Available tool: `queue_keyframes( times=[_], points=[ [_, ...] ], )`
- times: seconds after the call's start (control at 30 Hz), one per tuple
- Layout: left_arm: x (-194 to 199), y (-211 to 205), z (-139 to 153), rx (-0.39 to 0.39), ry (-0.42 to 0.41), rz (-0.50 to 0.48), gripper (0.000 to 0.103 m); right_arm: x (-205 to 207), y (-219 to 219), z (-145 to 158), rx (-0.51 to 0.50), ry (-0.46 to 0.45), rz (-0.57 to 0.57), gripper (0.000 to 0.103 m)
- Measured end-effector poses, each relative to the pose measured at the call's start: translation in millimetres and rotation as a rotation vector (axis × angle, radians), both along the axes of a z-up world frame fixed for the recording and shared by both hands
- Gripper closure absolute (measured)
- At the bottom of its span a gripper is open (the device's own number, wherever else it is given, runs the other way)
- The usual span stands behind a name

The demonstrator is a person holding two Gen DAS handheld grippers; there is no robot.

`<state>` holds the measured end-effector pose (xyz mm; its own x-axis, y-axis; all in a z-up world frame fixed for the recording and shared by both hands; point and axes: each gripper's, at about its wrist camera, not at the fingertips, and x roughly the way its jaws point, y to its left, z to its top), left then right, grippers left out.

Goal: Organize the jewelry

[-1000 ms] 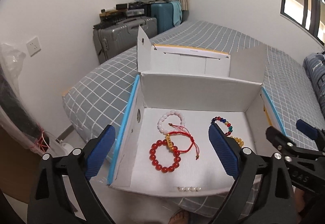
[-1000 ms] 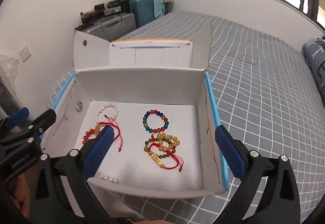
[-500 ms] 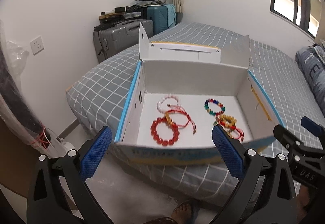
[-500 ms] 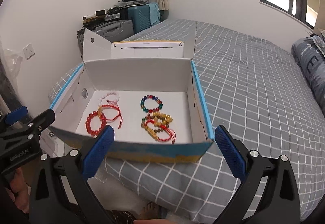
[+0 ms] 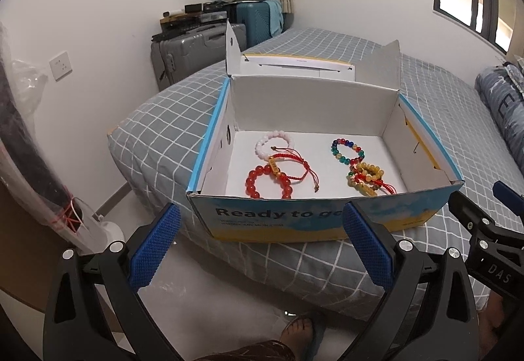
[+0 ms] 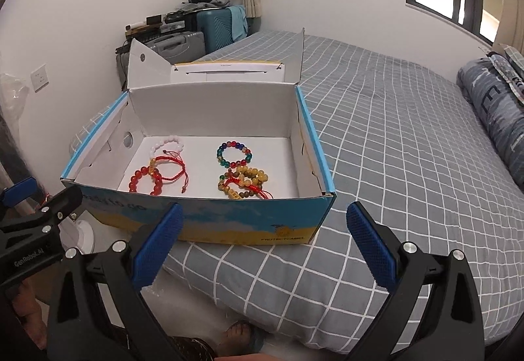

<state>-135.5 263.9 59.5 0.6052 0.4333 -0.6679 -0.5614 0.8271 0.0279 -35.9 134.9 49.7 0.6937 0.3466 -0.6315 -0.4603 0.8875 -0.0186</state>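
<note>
Box: the open cardboard box (image 5: 314,220) sits at the corner of the bed (image 6: 393,144), its lid (image 6: 229,72) folded back, so the inside is easy to reach from the front.
Left group: the white bead bracelet (image 5: 274,144), the red cord bracelet (image 5: 291,164) and the red bead bracelet (image 5: 267,184) lie on the left part of the box floor, overlapping each other.
Right group: the multicolour bead bracelet (image 6: 234,154) lies alone, and just in front of it the yellow bead bracelet (image 6: 252,179) is tangled with another red cord piece (image 6: 255,192).
Reason of the placing: the pieces seem sorted in two piles by side, with bare floor between them; the piles are probably not yet separated piece by piece.
Left gripper (image 5: 262,246): its jaws stand wide apart and hold nothing; it is in front of the box, outside it.
Right gripper (image 6: 262,239): also spread wide and empty, before the front wall of the box.
Why held so: both tongs are back from the box, which I judge as a pause or an end of a step.
Person: a foot in a sandal (image 5: 301,334) stands on the floor below.
</note>
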Motion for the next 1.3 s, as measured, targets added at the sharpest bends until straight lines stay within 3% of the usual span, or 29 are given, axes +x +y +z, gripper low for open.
queue_keyframes(
  times=[1.3],
  points=[
    [9.3,-1.6,-4.6,-0.021,0.004,-0.012,0.006,5.3,-1.2,-3.0,-0.010,0.013,-0.005,0.008]
  ],
)
